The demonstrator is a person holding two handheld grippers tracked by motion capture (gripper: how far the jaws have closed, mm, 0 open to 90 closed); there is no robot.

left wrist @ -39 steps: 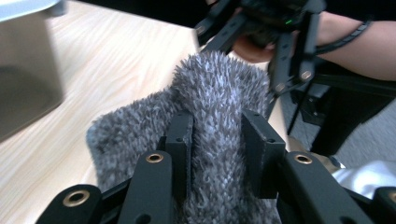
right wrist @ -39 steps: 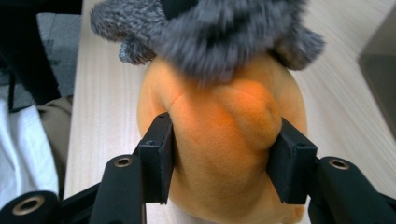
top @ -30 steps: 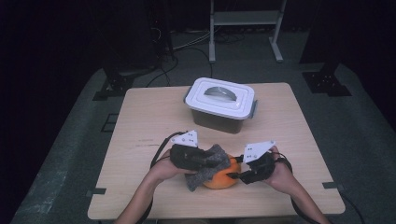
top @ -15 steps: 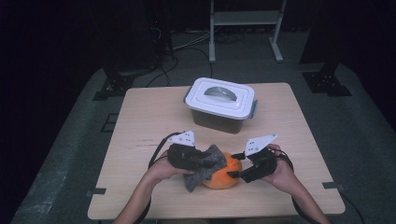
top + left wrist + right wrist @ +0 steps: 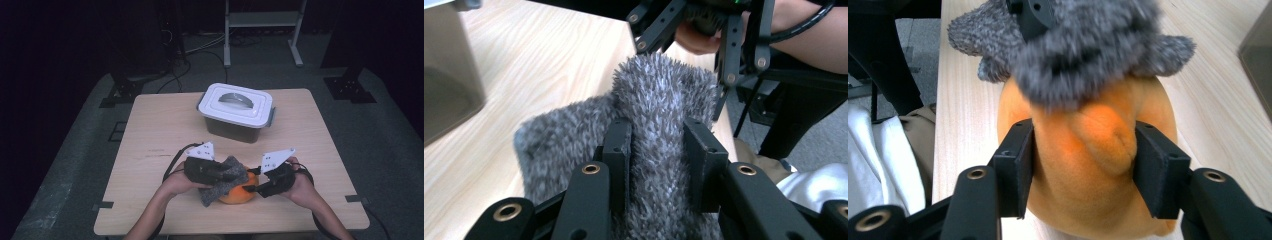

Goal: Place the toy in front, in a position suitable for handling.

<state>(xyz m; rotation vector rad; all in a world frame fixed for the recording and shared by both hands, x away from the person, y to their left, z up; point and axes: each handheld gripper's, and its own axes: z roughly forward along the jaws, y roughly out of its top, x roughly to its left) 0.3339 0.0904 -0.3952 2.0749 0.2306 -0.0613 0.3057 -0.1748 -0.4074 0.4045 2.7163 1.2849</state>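
At the lower centre of the high view, the left gripper (image 5: pixel 220 175) has its fingers pinched on a grey fuzzy cloth (image 5: pixel 222 181) draped over an orange soft toy (image 5: pixel 239 194) on the tabletop (image 5: pixel 160 145). The right gripper (image 5: pixel 260 187) has just been closing its fingers, which now press the toy's sides. The step looks like dressing or wiping the toy; next, the cloth probably needs pulling across while the toy is steadied. Both forearms enter from the bottom edge, the hands angled inward. A lidded container (image 5: pixel 236 112) sits beyond.
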